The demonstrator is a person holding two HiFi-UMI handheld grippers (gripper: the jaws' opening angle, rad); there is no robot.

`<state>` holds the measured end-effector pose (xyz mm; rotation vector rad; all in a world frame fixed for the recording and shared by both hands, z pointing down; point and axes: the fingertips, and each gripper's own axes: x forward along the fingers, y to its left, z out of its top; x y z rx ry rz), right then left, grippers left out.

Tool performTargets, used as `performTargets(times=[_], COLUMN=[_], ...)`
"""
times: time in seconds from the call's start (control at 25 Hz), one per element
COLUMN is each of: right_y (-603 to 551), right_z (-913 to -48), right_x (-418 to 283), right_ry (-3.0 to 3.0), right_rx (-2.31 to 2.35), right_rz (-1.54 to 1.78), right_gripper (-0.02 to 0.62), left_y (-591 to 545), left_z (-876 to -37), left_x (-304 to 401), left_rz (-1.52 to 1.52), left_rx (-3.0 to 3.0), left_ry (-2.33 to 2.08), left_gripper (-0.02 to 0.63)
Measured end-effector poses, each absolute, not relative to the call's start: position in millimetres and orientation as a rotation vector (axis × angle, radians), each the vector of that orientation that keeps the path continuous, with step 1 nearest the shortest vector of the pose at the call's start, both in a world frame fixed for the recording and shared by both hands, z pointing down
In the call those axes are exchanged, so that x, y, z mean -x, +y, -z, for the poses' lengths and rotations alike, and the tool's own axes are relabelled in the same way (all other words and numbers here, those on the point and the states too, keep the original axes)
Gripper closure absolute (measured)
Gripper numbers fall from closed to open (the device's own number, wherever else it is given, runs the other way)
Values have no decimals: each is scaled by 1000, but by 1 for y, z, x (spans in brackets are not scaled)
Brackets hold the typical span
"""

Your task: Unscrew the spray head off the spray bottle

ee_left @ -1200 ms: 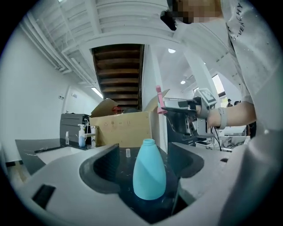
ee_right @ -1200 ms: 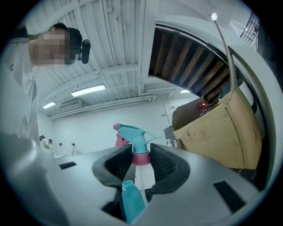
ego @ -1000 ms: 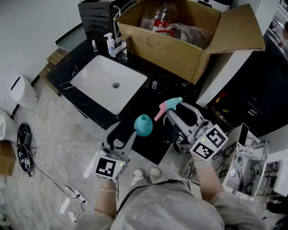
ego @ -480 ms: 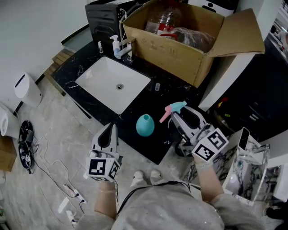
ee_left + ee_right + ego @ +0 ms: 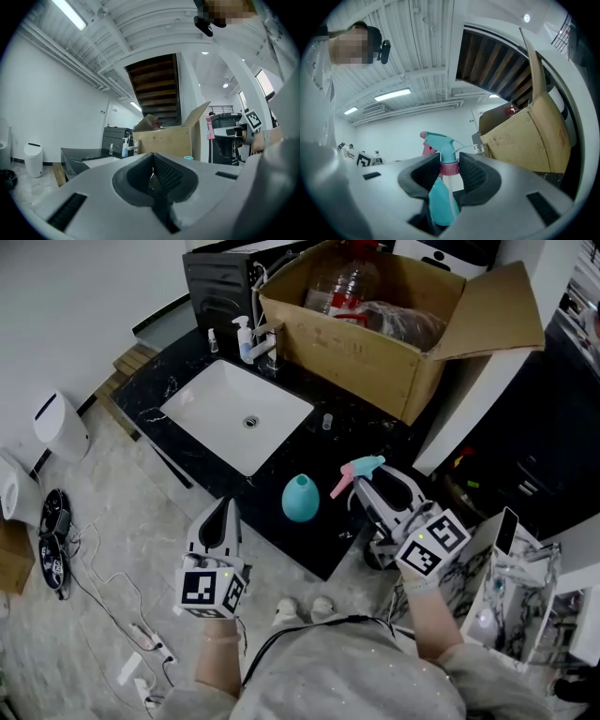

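Spray head (image 5: 359,470): teal with pink trigger and collar, lifted off, just right of the bottle and apart from it.
Spray bottle (image 5: 300,499): teal, standing alone on the black counter (image 5: 330,454), neck open.
Step in hand: unscrewing judged done; setting the head down remains.
Method: keep the grip on the collar, not the trigger; hold level against drips from the tube; lower onto bare counter well clear of the bottle, then release.
Right gripper (image 5: 450,165): jaws part-open, clamped on the pink collar, 1 pad each side.
Left gripper (image 5: 153,165): jaws fully together, nothing between them, held off the counter's front edge, touching nothing.
Surroundings: white sink (image 5: 202,407) to the left; open cardboard box (image 5: 366,343) behind.
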<state>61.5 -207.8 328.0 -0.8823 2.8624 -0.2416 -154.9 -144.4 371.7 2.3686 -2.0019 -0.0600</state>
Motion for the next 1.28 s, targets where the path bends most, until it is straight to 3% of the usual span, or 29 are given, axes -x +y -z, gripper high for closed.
performTargets(times=[1.28], right_y=[-208], right_z=[-335], right_x=[-67], right_ry=[2860], right_rx=[873], right_rz=[237], right_gripper=[463], left_y=[-148], left_z=[-368], left_x=[162], left_rz=[110], left_rx=[-2322], left_ry=[-2043], left_gripper=[600])
